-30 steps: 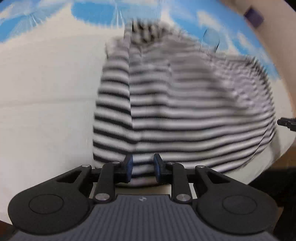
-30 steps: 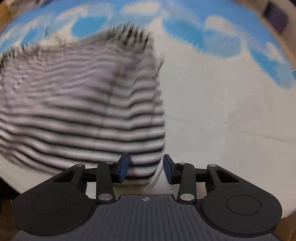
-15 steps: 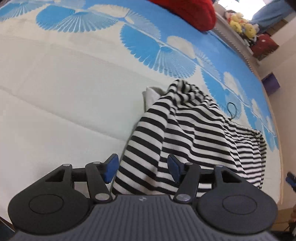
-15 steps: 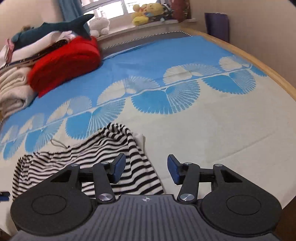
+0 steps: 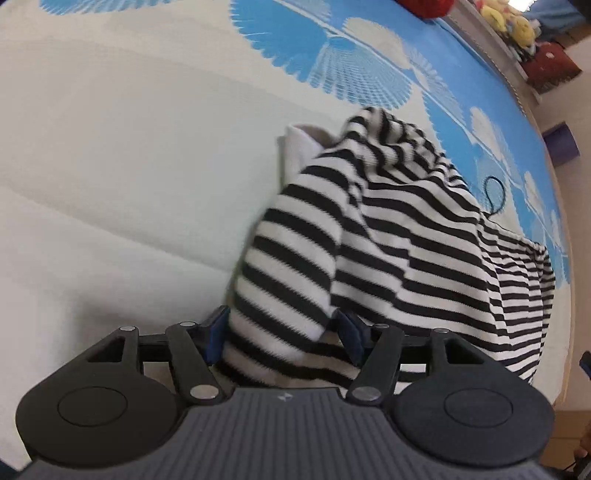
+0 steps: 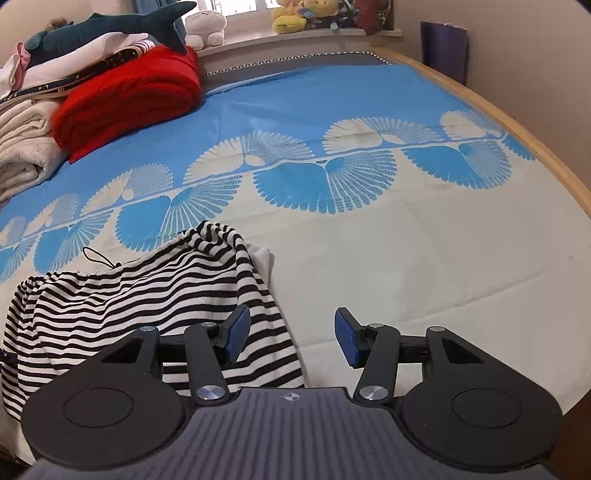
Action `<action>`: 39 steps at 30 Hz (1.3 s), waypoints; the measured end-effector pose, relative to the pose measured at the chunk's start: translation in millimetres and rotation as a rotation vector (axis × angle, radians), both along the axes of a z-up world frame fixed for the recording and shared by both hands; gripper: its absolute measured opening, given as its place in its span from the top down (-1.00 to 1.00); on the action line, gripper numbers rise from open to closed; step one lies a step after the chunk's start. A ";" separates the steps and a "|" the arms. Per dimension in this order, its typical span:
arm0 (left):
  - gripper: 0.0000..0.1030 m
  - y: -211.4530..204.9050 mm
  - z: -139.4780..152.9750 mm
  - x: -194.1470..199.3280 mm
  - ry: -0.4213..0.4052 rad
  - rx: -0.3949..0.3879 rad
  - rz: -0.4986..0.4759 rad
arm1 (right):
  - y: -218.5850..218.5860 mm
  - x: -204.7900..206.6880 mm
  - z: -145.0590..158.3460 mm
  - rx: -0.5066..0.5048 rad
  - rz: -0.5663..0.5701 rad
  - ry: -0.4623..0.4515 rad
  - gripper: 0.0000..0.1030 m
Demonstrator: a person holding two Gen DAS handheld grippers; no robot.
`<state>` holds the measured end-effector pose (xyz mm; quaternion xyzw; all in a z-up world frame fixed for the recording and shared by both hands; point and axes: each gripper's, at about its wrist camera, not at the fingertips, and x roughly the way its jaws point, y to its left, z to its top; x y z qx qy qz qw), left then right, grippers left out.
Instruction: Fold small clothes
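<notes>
A black-and-white striped garment [image 5: 388, 251] lies crumpled on the bed near its front edge, with a white inner layer [image 5: 299, 144] showing at its far left and a thin black cord loop [image 5: 495, 194] behind it. My left gripper [image 5: 282, 338] is open; a fold of the garment's near edge lies between its jaws, which stand apart. In the right wrist view the garment [image 6: 122, 295] lies at lower left. My right gripper [image 6: 291, 338] is open and empty, its left finger over the garment's right edge.
The bed cover [image 6: 406, 258] is cream near me and blue with fan patterns farther off. A red folded blanket [image 6: 129, 99], cream towels [image 6: 22, 147] and a shark plush [image 6: 110, 29] sit at the far left. A wooden bed edge [image 6: 535, 147] runs along the right.
Both grippers have opened wide and let the garment drop onto the bed. The right gripper has pulled back and tilted up; the left has moved closer to the garment's near edge.
</notes>
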<state>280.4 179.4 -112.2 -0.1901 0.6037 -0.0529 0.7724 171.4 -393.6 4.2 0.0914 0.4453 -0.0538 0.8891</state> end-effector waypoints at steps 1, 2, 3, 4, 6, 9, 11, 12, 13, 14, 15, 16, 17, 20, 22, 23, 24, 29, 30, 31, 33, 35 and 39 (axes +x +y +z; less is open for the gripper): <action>-0.30 -3.1 -1.0 1.3 -0.005 -0.001 -0.009 | -0.7 0.1 0.1 -0.001 0.000 -0.002 -0.02; -0.28 -6.4 -1.4 2.9 -0.012 0.002 -0.019 | -1.5 0.0 0.1 -0.003 -0.001 -0.002 -0.02; -0.13 -10.3 -1.2 4.0 -0.021 0.007 -0.031 | -1.9 -0.3 0.3 -0.005 -0.001 -0.003 -0.02; 0.06 -14.8 -1.1 4.9 -0.030 0.006 -0.051 | -2.1 -0.4 0.3 -0.007 -0.001 -0.003 -0.02; 0.59 -24.0 -1.2 6.6 -0.040 0.004 -0.091 | -1.3 -0.7 0.0 -0.013 0.004 0.000 -0.02; 0.69 -31.8 7.1 3.6 -0.088 0.033 -0.135 | 1.0 0.2 -0.3 -0.024 0.012 0.000 -0.02; 0.71 -29.8 15.9 -0.6 -0.122 0.022 -0.141 | 2.9 1.3 0.5 -0.024 0.009 -0.002 -0.02; 0.72 -27.6 21.1 -3.1 -0.143 0.010 -0.139 | 4.2 1.9 1.1 -0.023 0.008 -0.006 -0.02; 0.73 -24.4 27.0 -6.2 -0.167 0.003 -0.132 | 5.7 2.7 1.3 -0.022 0.007 -0.008 -0.02; 0.76 -21.1 32.7 -9.1 -0.187 0.006 -0.118 | 7.7 3.5 1.4 -0.020 0.007 -0.009 -0.02; 0.83 -16.5 39.0 -12.9 -0.207 0.013 -0.094 | 9.9 4.5 1.4 -0.019 0.007 -0.009 -0.02; 0.83 -12.2 44.5 -16.4 -0.223 0.022 -0.073 | 12.7 5.3 1.5 -0.018 0.008 -0.013 -0.02; 0.83 -7.8 48.8 -20.4 -0.234 0.030 -0.056 | 15.2 6.0 1.5 -0.017 0.009 -0.015 -0.02; 0.82 -1.5 51.1 -28.9 -0.213 0.057 -0.038 | 21.7 8.7 1.1 -0.013 0.016 -0.016 -0.02; 0.78 2.3 47.7 -28.5 -0.179 0.048 -0.032 | 25.7 10.1 0.6 -0.012 0.024 -0.018 -0.02; 0.69 4.6 46.2 -26.6 -0.166 0.030 -0.025 | 27.7 10.8 0.2 -0.013 0.028 -0.016 -0.02; 0.50 7.8 44.5 -24.9 -0.153 0.015 -0.008 | 29.4 11.3 -0.1 -0.015 0.033 -0.015 -0.02; -0.38 25.2 25.8 -11.4 -0.071 -0.024 0.072 | 27.9 11.5 -0.2 -0.017 0.034 -0.011 -0.02; -0.38 26.1 19.9 -9.3 -0.050 -0.028 0.076 | 25.9 11.3 -0.3 -0.016 0.031 -0.011 -0.02; -0.38 27.2 13.7 -7.5 -0.026 -0.031 0.079 | 24.3 11.1 -0.4 -0.015 0.028 -0.012 -0.02; -0.37 27.3 2.9 -3.1 0.007 -0.030 0.084 | 20.8 10.7 -0.9 -0.016 0.024 -0.011 -0.02; -0.31 26.5 0.4 -0.2 -0.003 -0.033 0.083 | 17.6 10.7 -1.1 -0.019 0.021 -0.009 -0.02; 0.63 12.3 -1.3 2.0 -0.020 -0.043 0.010 | 11.6 10.9 -1.7 -0.019 0.012 -0.005 -0.02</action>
